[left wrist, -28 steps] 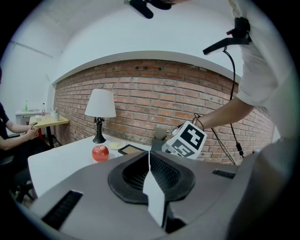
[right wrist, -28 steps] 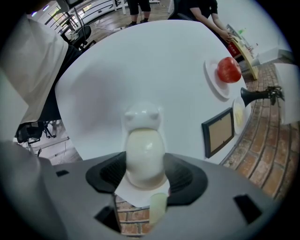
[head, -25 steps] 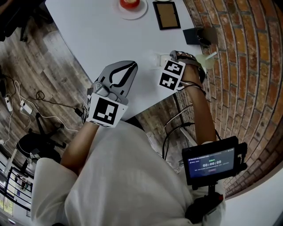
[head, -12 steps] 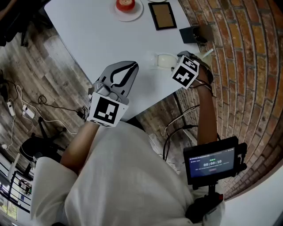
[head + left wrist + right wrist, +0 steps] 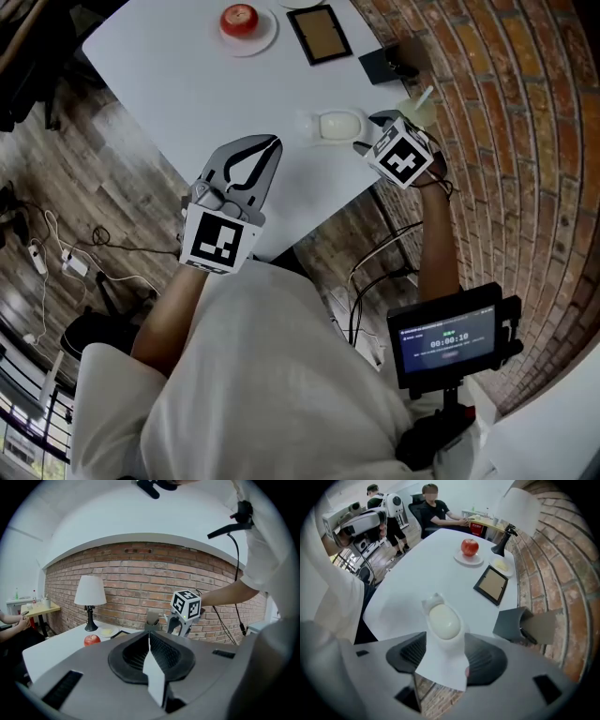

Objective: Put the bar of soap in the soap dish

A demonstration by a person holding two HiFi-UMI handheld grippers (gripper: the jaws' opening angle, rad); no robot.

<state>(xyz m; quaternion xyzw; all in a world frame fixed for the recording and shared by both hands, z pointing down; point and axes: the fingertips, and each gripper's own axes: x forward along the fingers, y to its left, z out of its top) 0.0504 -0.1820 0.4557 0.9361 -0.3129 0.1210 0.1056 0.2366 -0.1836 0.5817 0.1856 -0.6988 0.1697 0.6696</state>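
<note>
**Soap lies in its dish, right gripper open beside it**

Seen from above, the left gripper (image 5: 267, 145) hangs over the white desk (image 5: 187, 84) at about 10 o'clock, its fingers clenched together on nothing. At its 2 o'clock, near the desk's edge, the pale oval bar of soap (image 5: 337, 123) lies inside the white soap dish (image 5: 317, 134). At the dish's 4 o'clock, the right gripper (image 5: 367, 134) hovers with its fingers released and empty. In its own view the dish sits dead ahead at 12 o'clock, apart from both fingers.

The placing looks done. What remains is probably a clean retreat: draw the right gripper straight back with its fingers wide, so neither clips the dish and nudges it toward the edge.
</note>
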